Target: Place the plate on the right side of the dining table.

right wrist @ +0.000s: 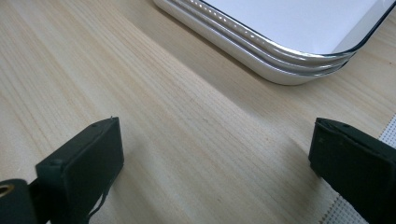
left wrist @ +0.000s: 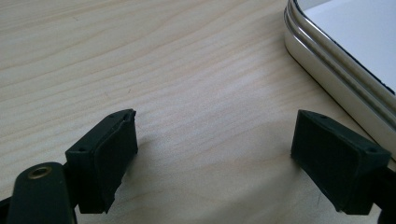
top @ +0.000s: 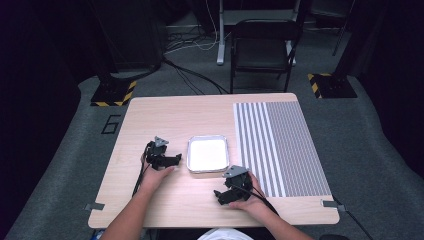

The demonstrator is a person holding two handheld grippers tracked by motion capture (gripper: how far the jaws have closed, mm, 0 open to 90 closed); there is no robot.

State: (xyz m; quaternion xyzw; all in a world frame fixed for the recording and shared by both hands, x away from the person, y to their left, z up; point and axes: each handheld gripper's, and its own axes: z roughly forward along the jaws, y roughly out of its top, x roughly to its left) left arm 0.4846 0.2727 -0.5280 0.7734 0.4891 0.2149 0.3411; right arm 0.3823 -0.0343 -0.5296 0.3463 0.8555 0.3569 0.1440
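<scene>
A shallow metal tray (top: 189, 156) with a white inside lies near the middle of the wooden table (top: 165, 117), and nothing sits in it. My left gripper (top: 177, 159) rests on the table just left of the tray, open, with bare wood between its jaws (left wrist: 215, 154); the tray's rim (left wrist: 327, 70) lies ahead to the right. My right gripper (top: 219, 194) lies near the front edge, below the tray's right corner, also open and empty (right wrist: 215, 163). The tray's corner (right wrist: 261, 56) lies beyond it.
A grey striped mat (top: 280, 145) covers the right part of the table; its edge (right wrist: 389, 133) shows beside my right jaw. A black folding chair (top: 262, 47) and floor cables stand beyond the far edge. Bare wood spreads left of the tray.
</scene>
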